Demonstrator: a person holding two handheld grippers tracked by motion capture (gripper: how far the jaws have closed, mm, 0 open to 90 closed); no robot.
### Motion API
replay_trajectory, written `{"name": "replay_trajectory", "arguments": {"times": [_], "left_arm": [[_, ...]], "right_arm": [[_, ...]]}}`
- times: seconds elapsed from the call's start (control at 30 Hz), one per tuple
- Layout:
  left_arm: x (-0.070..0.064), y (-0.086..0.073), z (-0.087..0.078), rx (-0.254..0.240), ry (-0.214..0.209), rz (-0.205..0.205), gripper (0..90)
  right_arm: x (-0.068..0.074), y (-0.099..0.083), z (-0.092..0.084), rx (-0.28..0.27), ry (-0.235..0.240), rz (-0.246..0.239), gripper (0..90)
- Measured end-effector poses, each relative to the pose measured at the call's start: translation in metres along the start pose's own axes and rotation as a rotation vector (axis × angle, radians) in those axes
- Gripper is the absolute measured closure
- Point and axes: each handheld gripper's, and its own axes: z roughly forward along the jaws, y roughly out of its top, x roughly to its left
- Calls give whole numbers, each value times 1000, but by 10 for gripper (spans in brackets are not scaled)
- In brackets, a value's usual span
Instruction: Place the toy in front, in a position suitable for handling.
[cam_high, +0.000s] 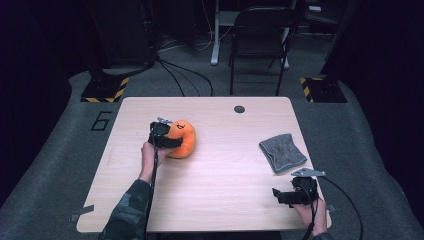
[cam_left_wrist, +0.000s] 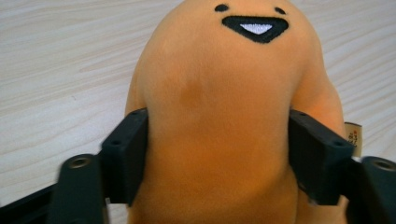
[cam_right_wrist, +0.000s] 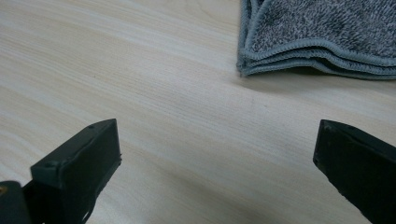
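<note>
High view: at the lower right of the frame, nearest the camera, the right gripper (cam_high: 278, 195) rests low over the pale wooden surface (cam_high: 220, 175), held by a hand at the surface's near right corner, its cable trailing off the edge. In the right gripper view its jaws stand wide apart with only bare wood between them. Just beyond it, toward the right middle of the frame, lies a folded grey terry cloth (cam_high: 282, 152), apart from the jaws; the right gripper view shows its stacked hemmed edges (cam_right_wrist: 322, 42) at the upper right.

At the left middle of the high view, a forearm in a camouflage sleeve (cam_high: 131, 210) reaches up from the bottom edge to the left gripper (cam_high: 172, 142), which sits against a rounded orange plush toy with a stitched smiling face (cam_high: 184, 139). The toy stands on the surface, left of centre. In the left gripper view the toy (cam_left_wrist: 219, 121) fills the gap between the jaws, and both black pads (cam_left_wrist: 128, 154) press into its soft sides, so it is gripped.

Farther off, a small dark round hole (cam_high: 239, 109) marks the surface near its far edge, and a dark folding chair (cam_high: 260, 40) stands on the grey floor beyond.
</note>
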Motion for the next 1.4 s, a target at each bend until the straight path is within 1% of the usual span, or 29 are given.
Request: {"name": "replay_trajectory", "arguments": {"times": [0.03,0.07,0.1,0.13,0.17,0.2,0.3,0.33,0.4,0.47,0.53,0.63,0.67,0.7,0.73,0.87,0.93,0.97,1.0,1.07,1.1,1.13,1.17,1.2,1.23,1.27,1.3,1.33,1.4], "left_arm": [[0,-1,0,-3,3,1,392],[1,-2,-1,1,1,9,426],[1,-3,-1,-5,-1,5,452],[2,-4,-2,-6,1,8,476],[1,-5,-2,-16,0,5,498],[1,-5,-2,-16,2,19,523],[0,-6,-3,-45,9,29,575],[0,-7,-4,-42,4,30,589],[2,-7,-6,-58,-7,25,611],[3,-8,-8,-68,-19,19,625],[3,-8,-10,-80,-27,28,633],[3,-7,-12,-104,-41,17,642],[4,-7,-14,-97,-44,36,643],[2,-7,-15,-109,-44,24,644],[2,-7,-16,-116,-45,29,644],[4,-5,-25,-144,-47,39,644],[5,-3,-32,-153,-69,35,644],[6,-2,-36,-158,-78,39,644],[6,0,-40,-161,-88,52,643],[5,4,-47,-160,-94,87,643],[5,6,-50,-164,-99,102,643],[4,8,-53,-165,-108,107,643],[4,10,-56,-160,-128,121,642],[3,12,-58,-162,-139,125,642],[2,13,-59,-165,-147,131,642],[1,15,-61,-167,-156,143,642],[-1,16,-62,-172,-156,152,642],[-3,17,-64,-173,-166,160,642],[-6,18,-68,-160,-184,191,641]], "right_arm": [[1,0,0,0,1,6,5],[1,0,-1,2,0,1,7],[0,1,0,-2,1,-8,8],[1,0,-1,2,3,-1,9],[1,0,0,-3,4,-6,10],[2,0,0,0,1,-4,10],[0,0,0,-2,3,-15,10],[0,0,0,3,3,-2,10],[0,0,0,1,3,4,10],[0,0,0,3,2,14,10],[-1,0,0,3,1,0,11],[-2,0,0,-1,0,7,12],[-3,-1,0,-1,-2,-1,12],[-3,-1,0,-2,0,-2,12],[-3,-1,0,-3,1,-1,13],[-2,0,-1,-5,5,12,13],[-2,0,-1,-3,8,8,13],[-1,0,-2,-3,7,4,13],[0,0,-2,-6,10,9,13],[0,0,-2,-5,13,-6,14],[0,0,0,-3,14,-5,14],[0,1,0,3,14,-7,14],[-1,1,2,-2,12,0,14],[-2,1,2,2,17,-6,14],[-1,1,2,1,13,4,14],[-2,1,1,-1,18,-4,14],[-2,1,1,-1,16,-5,14],[-2,1,1,-1,16,-3,14],[-2,2,0,-4,16,-13,14]]}}
